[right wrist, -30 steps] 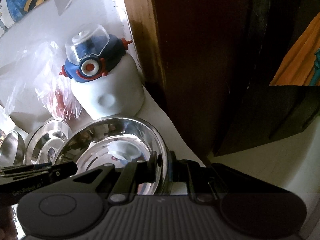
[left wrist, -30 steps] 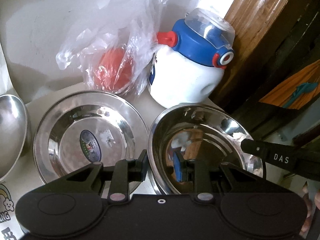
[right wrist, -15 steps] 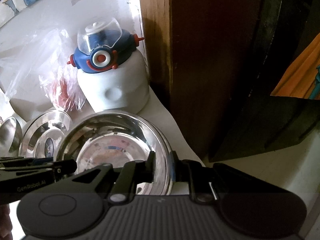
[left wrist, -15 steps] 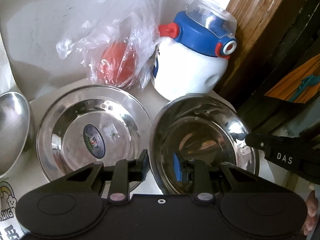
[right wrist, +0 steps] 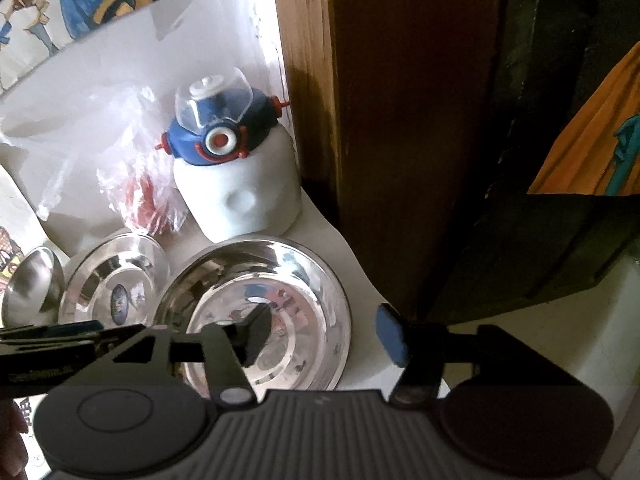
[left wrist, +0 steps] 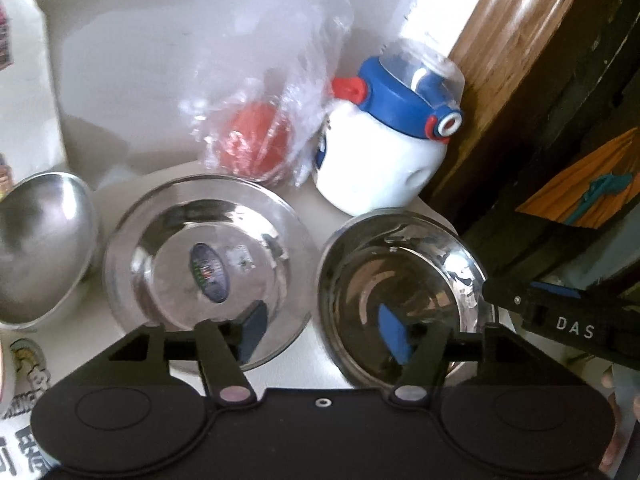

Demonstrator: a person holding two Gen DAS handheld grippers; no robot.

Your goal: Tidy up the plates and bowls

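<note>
both tongs stood wide and empty: left tongs (left wrist: 324,330) straddling the near rim of the steel bowl (left wrist: 404,300), right tongs (right wrist: 322,336) straddling its right rim.

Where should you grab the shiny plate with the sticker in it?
Probably by its rim. The sticker plate lies flat and is too wide to span, so pinch the thin flared near edge, coming from the front with one finger over and one under. The left gripper, open, already hangs there.
</note>
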